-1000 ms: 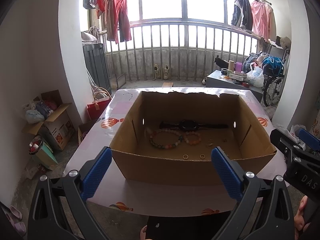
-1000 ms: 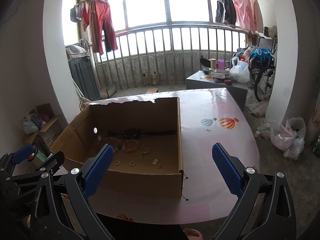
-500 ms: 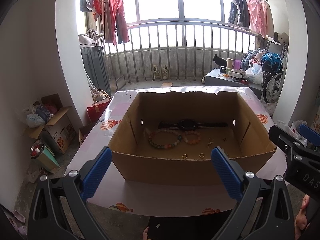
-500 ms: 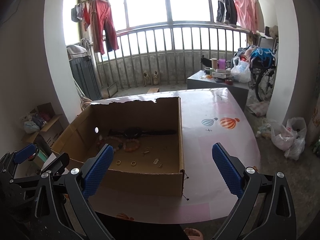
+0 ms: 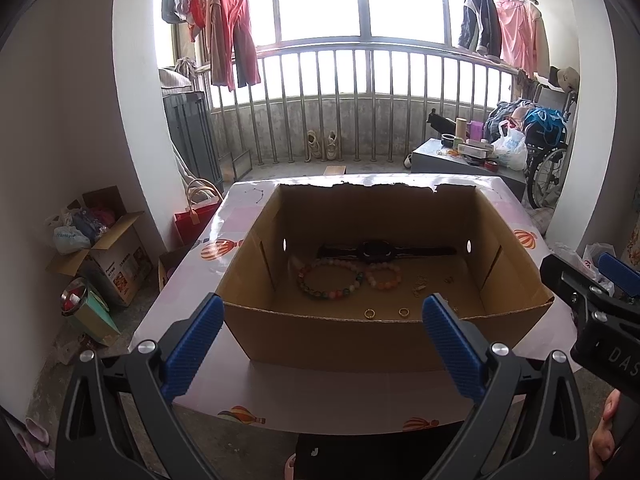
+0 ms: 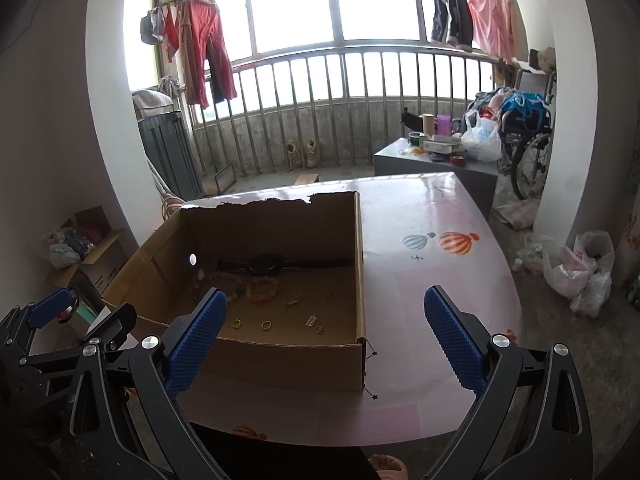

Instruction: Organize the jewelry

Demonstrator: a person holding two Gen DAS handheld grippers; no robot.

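An open cardboard box [image 5: 360, 340] [image 6: 296, 364] stands on a pink table [image 5: 320, 396] [image 6: 440, 280]. Inside lie a black watch [image 5: 376, 251] [image 6: 266, 265], a multicoloured bead bracelet [image 5: 330, 280], a smaller orange bead bracelet [image 5: 385, 277] [image 6: 262, 292], two gold rings [image 5: 370, 313] [image 6: 237, 323] and small earrings [image 5: 419, 285] [image 6: 312, 320]. My left gripper [image 5: 320, 348] is open and empty in front of the box's near wall. My right gripper [image 6: 324, 344] is open and empty, before the box's near right corner.
The table has balloon prints [image 6: 456, 242]. Cardboard boxes with bags [image 5: 100, 248] stand on the floor at the left. A grey cabinet with clutter [image 5: 468, 160], a wheelchair [image 6: 528, 156] and plastic bags [image 6: 576, 268] are at the right. A railing and hanging clothes are behind.
Both views have shifted slightly; the box sits a little lower and closer in the frames. The jewelry has not moved. Both grippers stay open.
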